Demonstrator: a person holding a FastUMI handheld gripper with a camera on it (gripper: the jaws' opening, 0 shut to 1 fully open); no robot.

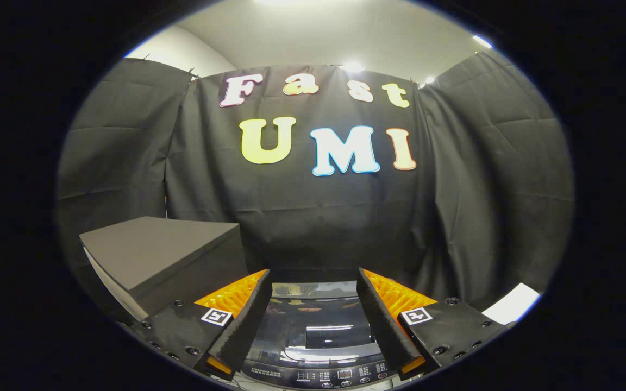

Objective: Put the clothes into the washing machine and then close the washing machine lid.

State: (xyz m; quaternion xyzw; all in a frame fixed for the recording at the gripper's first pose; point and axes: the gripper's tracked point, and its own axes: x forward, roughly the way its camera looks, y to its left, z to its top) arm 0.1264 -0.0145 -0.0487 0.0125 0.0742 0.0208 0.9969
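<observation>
Washing machine (pixel 313 347): I see it low down, directly under and between my two fingers; its top is a dark, glossy, flat panel that mirrors the ceiling lights in bright streaks.
Lid (pixel 321 331): I read it as lying flat and closed on the washing machine, a smooth, glass-like rectangle; I cannot make out the drum under it.
Control panel (pixel 340 376): it runs as a curved dark strip along the washing machine's near edge, with rows of small pale markings and a little display in the middle.
Gripper (pixel 313 282): I hold it above the washing machine with the fingers spread wide and nothing between them; only the lid shows through the gap. Each finger is a wedge with a ribbed inner face and a finely ridged flank, and each base carries a small square black-and-white marker.
Box (pixel 155 255): it stands just beside the washing machine, next to my left finger; a matt, dark, flat-topped block with sharp edges.
Booth wall (pixel 454 217): it hangs behind the washing machine, creased black cloth in soft folds.
Clothes: I cannot tell where they are.
</observation>
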